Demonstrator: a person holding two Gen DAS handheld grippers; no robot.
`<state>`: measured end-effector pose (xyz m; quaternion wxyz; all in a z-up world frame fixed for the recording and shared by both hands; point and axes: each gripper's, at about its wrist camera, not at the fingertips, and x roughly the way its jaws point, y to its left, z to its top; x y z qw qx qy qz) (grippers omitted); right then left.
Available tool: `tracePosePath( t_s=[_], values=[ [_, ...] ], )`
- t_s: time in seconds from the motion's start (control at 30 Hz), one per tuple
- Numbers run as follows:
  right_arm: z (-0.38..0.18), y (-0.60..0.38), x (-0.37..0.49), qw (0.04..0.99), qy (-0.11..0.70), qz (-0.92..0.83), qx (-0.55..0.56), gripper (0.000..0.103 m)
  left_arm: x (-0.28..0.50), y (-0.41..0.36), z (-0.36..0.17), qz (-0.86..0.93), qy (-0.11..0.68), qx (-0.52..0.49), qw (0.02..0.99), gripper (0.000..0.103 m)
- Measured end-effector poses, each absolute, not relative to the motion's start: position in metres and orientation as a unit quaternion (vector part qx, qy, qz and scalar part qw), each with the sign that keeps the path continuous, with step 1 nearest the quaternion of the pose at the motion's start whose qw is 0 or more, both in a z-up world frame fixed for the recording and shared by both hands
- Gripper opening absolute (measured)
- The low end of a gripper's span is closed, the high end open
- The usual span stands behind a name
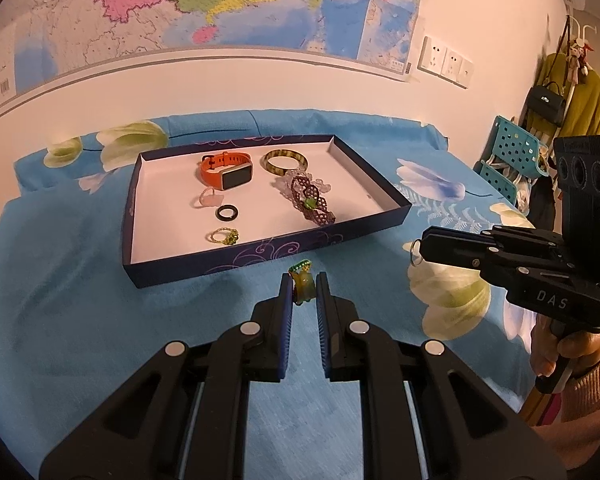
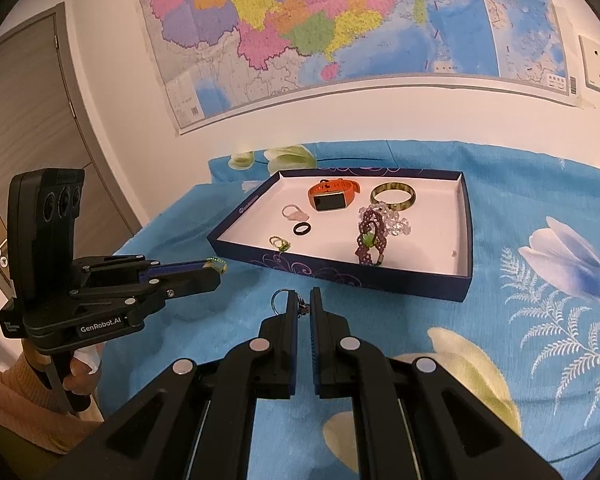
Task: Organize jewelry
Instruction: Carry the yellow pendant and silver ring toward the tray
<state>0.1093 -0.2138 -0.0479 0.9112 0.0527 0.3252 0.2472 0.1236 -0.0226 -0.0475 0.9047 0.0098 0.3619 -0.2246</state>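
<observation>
The left gripper pinches one green ring; the right gripper pinches one silver ring. Both hang above the blue cloth, near the tray. The tray holds three rings, one orange watch, one bangle and one brown bracelet.

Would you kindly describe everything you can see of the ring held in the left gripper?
The ring is a yellowish green, glossy, stone-like band with a small cluster of green beads on top. It stands upright, pinched between the blue pads of the left gripper, above the blue flowered cloth, just in front of the box and outside it. From the right wrist view it pokes out past the fingertips. Only the pads touch it.
</observation>
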Motion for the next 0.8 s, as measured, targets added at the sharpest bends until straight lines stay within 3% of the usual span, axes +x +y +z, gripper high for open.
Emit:
tracePosePath(
  t_s=[0.8],
  values=[
    [-0.038,-0.216,0.124,0.915,0.314,0.248,0.056,0.005,0.133,-0.025,-0.039,-0.220,0.350,0.012,0.910,0.012]
  ],
)
